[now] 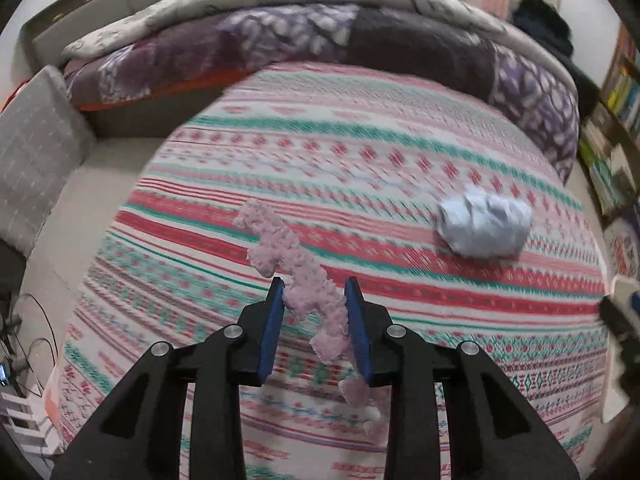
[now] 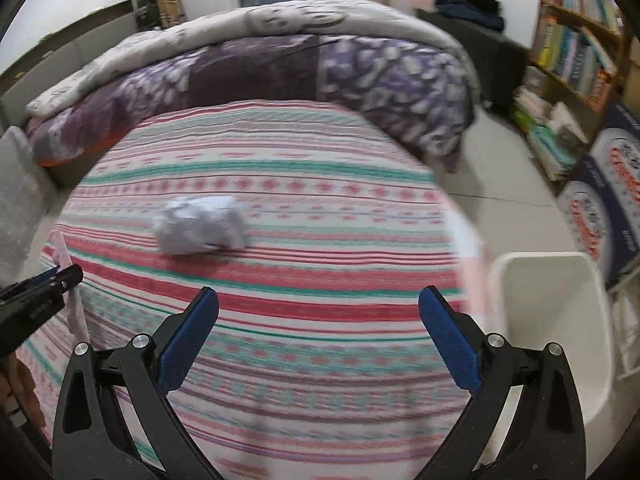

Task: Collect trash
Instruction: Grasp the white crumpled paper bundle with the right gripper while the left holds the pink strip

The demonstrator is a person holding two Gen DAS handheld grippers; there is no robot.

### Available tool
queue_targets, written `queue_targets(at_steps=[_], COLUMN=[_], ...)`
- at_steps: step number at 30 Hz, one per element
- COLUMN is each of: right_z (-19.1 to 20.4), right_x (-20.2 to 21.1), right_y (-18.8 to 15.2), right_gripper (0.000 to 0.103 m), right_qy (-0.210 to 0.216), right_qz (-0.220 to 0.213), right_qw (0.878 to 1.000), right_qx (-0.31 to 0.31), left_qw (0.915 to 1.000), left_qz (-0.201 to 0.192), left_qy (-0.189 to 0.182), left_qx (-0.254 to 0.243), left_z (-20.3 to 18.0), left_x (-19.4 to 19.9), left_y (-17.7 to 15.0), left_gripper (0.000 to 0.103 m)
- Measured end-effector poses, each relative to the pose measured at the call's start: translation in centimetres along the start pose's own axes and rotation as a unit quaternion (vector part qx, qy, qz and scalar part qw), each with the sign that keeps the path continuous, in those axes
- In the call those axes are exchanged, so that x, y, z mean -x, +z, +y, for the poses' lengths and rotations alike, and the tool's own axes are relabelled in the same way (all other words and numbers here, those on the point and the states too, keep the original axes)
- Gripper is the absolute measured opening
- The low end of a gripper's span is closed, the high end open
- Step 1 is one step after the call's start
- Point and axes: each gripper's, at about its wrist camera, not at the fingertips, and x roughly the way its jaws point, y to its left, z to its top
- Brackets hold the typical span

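Observation:
My left gripper (image 1: 314, 294) is shut on a long pink fuzzy strip (image 1: 288, 248) and holds it above the striped bedspread (image 1: 360, 152). The strip sticks out ahead of the blue pads and hangs below them. A crumpled white paper ball (image 1: 484, 226) lies on the bed to the right of it; it also shows in the right wrist view (image 2: 200, 224). My right gripper (image 2: 318, 304) is open and empty over the bed, nearer than the ball. The left gripper (image 2: 60, 276) with the strip (image 2: 74, 304) shows at the left edge there.
A white bin (image 2: 548, 320) stands on the floor at the bed's right side. A folded purple quilt (image 2: 280, 64) lies across the far end of the bed. A bookshelf (image 2: 576, 40) and boxes (image 2: 608, 200) stand at the right. A grey cushion (image 1: 36, 148) is on the left.

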Motion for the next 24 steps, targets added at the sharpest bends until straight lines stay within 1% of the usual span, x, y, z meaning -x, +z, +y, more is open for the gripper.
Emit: queue_targets(at_steps=[3,6,12,17,21,22,23,24], right_z=[2.4,4.7,7.4,8.4,8.7,8.7,8.7,8.7], right_x=[-1.7,-3.7,-6.3,-8.2,-9.5,-9.5,-9.5,-9.5], right_y=[0.3,0.9,2.6,3.8,4.1,4.1,4.1,4.1], right_gripper=[0.096,0.096,0.096,0.096,0.096,0.094,0.090,0.079], right_qy=[0.026,0.045,0.042,0.033,0.036,0.038,0.041,0.044], right_qz=[0.002,0.014,0.023,0.032,0.040,0.038,0.034,0.034], right_qw=[1.000,0.999,0.998,0.999,0.998,0.998,0.998,0.998], right_qx=[-0.009,-0.022,-0.034,-0.027,-0.016,-0.014,-0.011,-0.006], left_qw=[0.9998,0.9993,0.9974,0.9970,0.9967,0.9969,0.9969,0.9970], left_qz=[-0.013,-0.018,-0.008,0.002,0.005,0.006,0.006,0.006], left_qy=[-0.007,-0.017,-0.033,-0.034,-0.038,-0.038,-0.038,-0.037], left_qx=[0.014,0.027,0.064,0.070,0.071,0.069,0.068,0.068], left_z=[1.5,2.6,4.8,5.0,4.9,4.9,4.8,4.8], left_x=[1.1,1.6,0.9,0.0,-0.3,-0.3,-0.4,-0.4], left_y=[0.5,1.1,1.9,2.1,2.2,2.2,2.1,2.1], left_gripper=[0.031,0.032,0.032,0.032,0.032,0.032,0.032,0.032])
